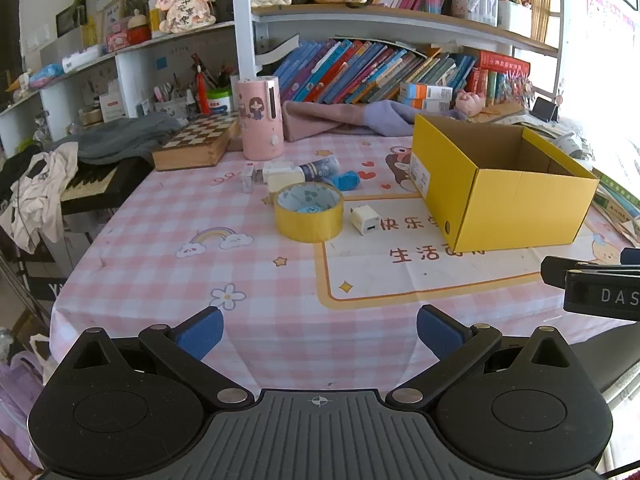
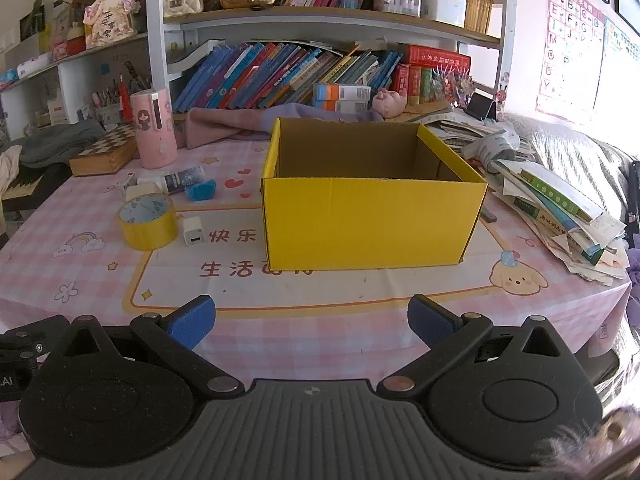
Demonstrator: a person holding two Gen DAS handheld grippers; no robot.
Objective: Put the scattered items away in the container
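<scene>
Left gripper point(image 1: 320, 332) and right gripper point(image 2: 311, 322) hovered low over the pink checked tablecloth point(image 2: 400, 344), jaws spread wide, holding nothing. Right one faced the open yellow cardboard box point(image 2: 372, 220) (print beside it read 快乐, 生活).

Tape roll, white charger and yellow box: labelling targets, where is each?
tape roll point(image 1: 309, 224), left wrist view, yellow outer band.
white charger point(image 2: 193, 231), right wrist view, front face.
yellow box point(image 2: 372, 220), right wrist view, front wall.

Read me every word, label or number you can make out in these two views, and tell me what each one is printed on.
"快乐": tablecloth, beside the yellow box.
"生活": tablecloth, the line below.
"DAS": black gripper body at the left view's right edge.
"A", "B", "E": alphabet poster.
"平安": pig figurine, the rest unclear.
Too small or blurred: box label, book spines, red dictionary.
</scene>
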